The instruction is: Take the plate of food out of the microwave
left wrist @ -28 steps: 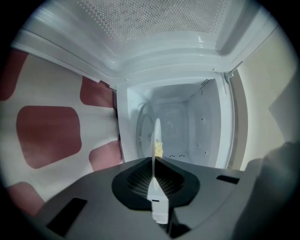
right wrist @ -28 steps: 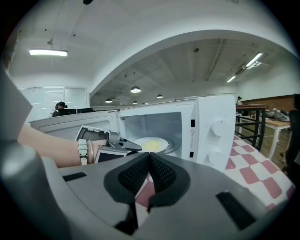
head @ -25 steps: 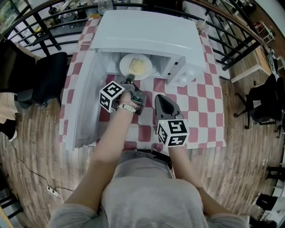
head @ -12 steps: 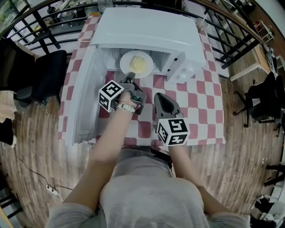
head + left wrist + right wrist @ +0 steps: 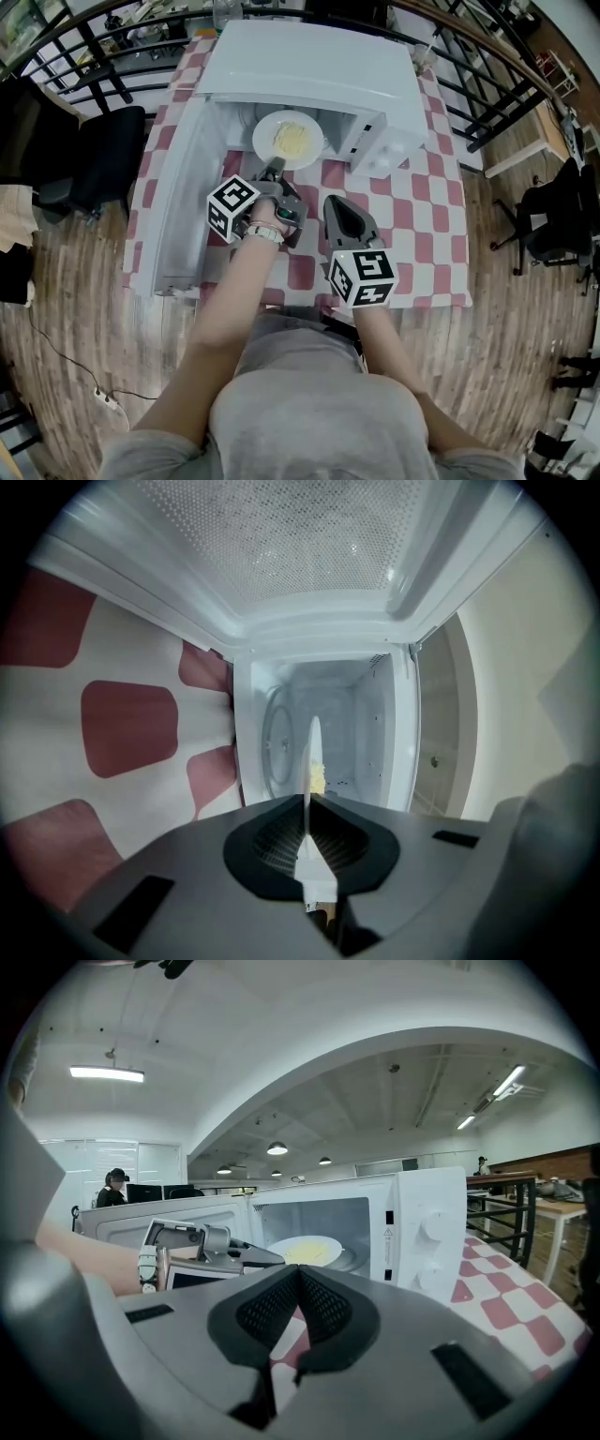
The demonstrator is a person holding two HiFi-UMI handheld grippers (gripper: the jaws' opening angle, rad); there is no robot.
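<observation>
Now, step: easing plate of food [image 5: 264, 139] out of open microwave [image 5: 309, 66]
Left gripper [image 5: 274, 171]: clamped on plate rim at cavity mouth
Right gripper [image 5: 339, 211]: closed, empty
Next: level pull outward, no tilt

The plate [image 5: 317, 142] sits at the mouth of the microwave [image 5: 309, 66], which stands on the table [image 5: 422, 217].

The person wears a grey short-sleeved shirt [image 5: 309, 412] and a pale wristband [image 5: 265, 231]. The left gripper [image 5: 275, 170] and right gripper [image 5: 336, 204] are grey, each with a white cube [image 5: 232, 207] marked with black squares.
</observation>
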